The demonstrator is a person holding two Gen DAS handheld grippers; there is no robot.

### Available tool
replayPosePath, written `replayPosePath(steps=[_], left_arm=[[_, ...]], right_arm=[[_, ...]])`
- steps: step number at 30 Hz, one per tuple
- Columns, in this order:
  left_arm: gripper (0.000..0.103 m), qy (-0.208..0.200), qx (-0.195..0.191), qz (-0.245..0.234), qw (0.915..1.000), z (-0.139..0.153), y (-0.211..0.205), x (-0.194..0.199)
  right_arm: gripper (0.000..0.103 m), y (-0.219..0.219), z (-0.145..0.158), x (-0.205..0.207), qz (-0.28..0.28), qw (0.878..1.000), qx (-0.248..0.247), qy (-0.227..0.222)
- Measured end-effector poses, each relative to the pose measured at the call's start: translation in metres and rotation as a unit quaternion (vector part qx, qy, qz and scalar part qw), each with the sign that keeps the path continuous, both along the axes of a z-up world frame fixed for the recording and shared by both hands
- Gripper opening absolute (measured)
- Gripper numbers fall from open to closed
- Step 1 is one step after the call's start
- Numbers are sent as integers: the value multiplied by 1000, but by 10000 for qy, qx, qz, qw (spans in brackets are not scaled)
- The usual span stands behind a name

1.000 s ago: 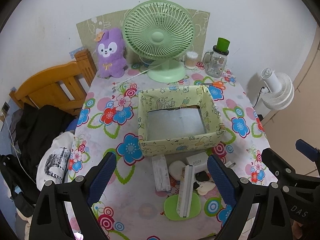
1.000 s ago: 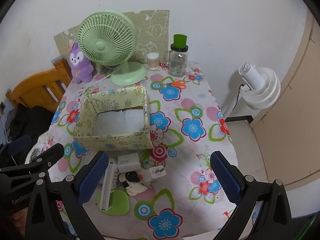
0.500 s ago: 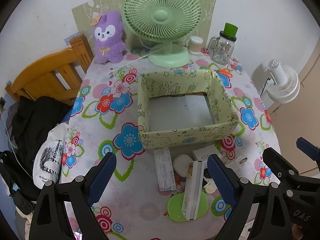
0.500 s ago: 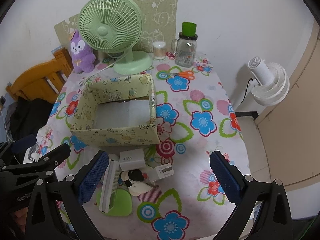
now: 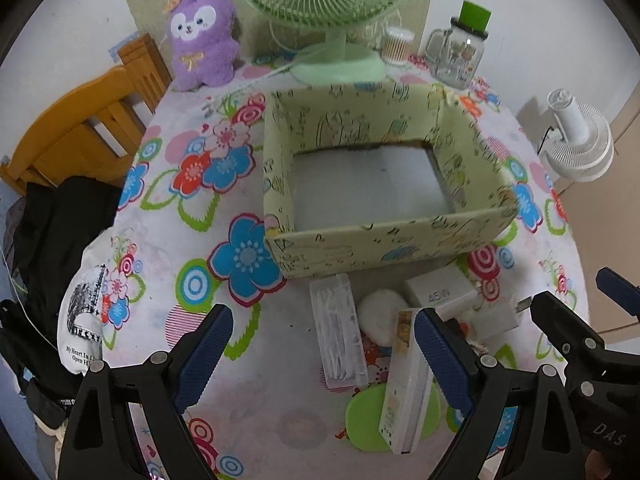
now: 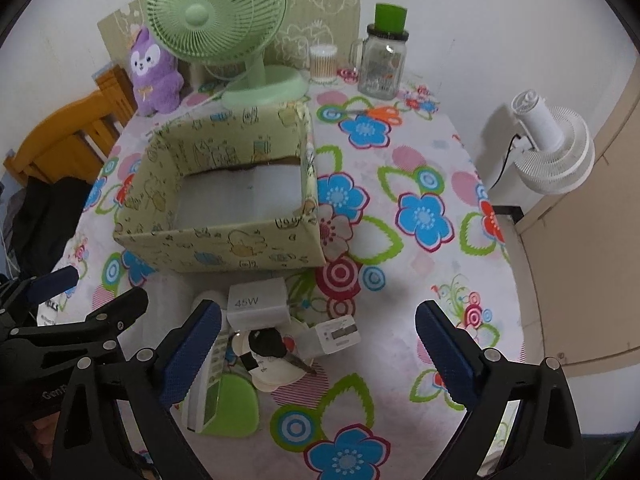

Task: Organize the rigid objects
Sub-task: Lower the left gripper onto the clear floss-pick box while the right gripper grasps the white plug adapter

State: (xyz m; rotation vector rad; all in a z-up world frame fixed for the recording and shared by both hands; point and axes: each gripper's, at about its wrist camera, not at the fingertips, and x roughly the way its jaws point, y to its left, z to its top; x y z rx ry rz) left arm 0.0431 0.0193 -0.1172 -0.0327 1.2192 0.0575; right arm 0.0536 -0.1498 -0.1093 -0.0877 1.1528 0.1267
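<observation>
Both hand-held grippers have come down toward the counter since the earlier frames, so the box and the clutter before it loom larger. Nothing on the counter has shifted.

At the box's near wall lies the pile of rigid things: a clear case (image 5: 340, 330), a white pebble-like lump (image 5: 382, 314), a 45W charger (image 6: 256, 304), a smaller plug (image 6: 334, 336), a black key (image 6: 266, 344) and a long flat case (image 5: 406, 380) standing on edge over a green disc (image 5: 362, 420). The box (image 5: 384, 236) is open-topped with nothing inside.

The left hand-held gripper (image 5: 322, 358) stands wide, its pads either side of the clear case and long case, touching neither. The right hand-held gripper (image 6: 318, 354) is wide too; its jaws have just been closing slightly, with the key and plug showing between them, ungripped.

Behind the box stand a green fan (image 6: 224, 20), a purple plush (image 5: 202, 36), a cotton-swab tub (image 6: 323, 63) and a jar (image 6: 384, 60). Orange scissors (image 6: 380, 114) lie near the jar.
</observation>
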Motion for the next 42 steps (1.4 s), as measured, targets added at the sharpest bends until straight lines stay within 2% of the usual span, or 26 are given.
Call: replayPosePath(steps=[17, 23, 29, 32, 37, 41, 42], left_arm=[[89, 621, 117, 135, 9979, -58, 6, 12], [79, 729, 169, 200, 9970, -72, 8, 16], [71, 771, 33, 228, 9968, -82, 8, 16], [64, 784, -41, 231, 9966, -85, 8, 16], [47, 817, -377, 239, 9957, -90, 9, 18], [34, 816, -432, 134, 9956, -92, 6, 17], [33, 806, -398, 106, 9959, -92, 5, 17]], right_arm=[[95, -9, -58, 10, -205, 9982, -136, 550], [92, -11, -74, 11, -237, 9969, -216, 720], [90, -13, -89, 14, -200, 9955, -264, 887], [88, -13, -96, 17, -216, 9948, -250, 965], [79, -15, -107, 20, -242, 9935, -176, 1100], [59, -16, -113, 23, -240, 9918, 3, 1258], [57, -17, -112, 24, -244, 9919, 48, 1243]])
